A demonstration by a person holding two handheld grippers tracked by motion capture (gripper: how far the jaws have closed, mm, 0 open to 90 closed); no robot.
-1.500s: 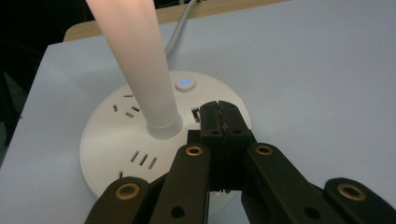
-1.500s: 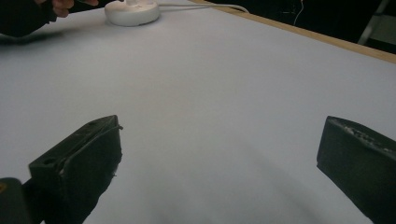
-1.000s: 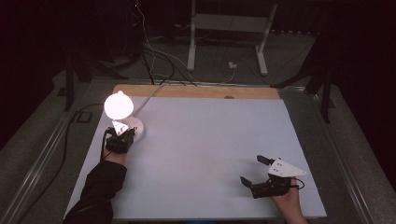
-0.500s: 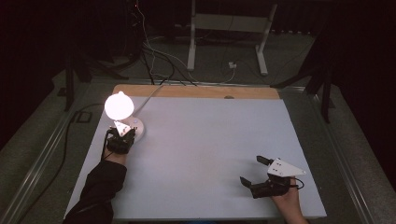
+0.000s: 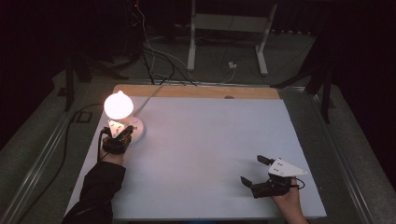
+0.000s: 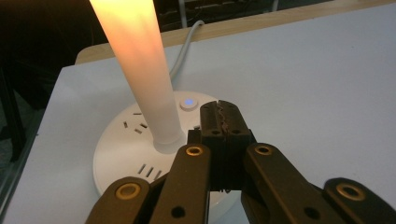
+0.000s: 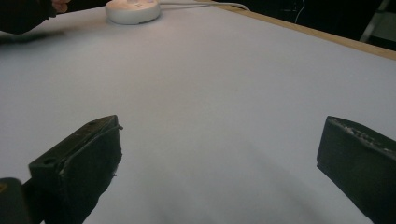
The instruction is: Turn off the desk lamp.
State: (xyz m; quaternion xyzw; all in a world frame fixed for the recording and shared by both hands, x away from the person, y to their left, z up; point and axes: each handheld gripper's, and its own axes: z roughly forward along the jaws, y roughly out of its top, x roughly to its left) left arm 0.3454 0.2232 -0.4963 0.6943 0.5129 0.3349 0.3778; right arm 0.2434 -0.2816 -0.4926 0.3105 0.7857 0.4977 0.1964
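Note:
A lit white desk lamp stands at the table's back left, with its glowing head [image 5: 118, 105] above a round white base [image 5: 138, 129]. My left gripper [image 5: 124, 133] hovers over the near part of that base. In the left gripper view the left gripper [image 6: 223, 114] is shut with nothing between its jaws. Its tips sit just right of the lamp's stem [image 6: 140, 60] and just short of a small button [image 6: 188, 102] that glows blue. My right gripper [image 5: 253, 170] rests near the table's front right, open and holding nothing. In its own view the right gripper [image 7: 219, 135] has only bare table between the jaws.
The white tabletop [image 5: 210, 140] has a wooden strip [image 5: 196, 91] along its far edge. The lamp's white cable [image 5: 148, 95] runs off the back. Beyond the table are loose cables on the floor [image 5: 154, 56] and a metal stand [image 5: 229, 28]. The lamp base [image 7: 133, 10] lies far ahead of the right gripper.

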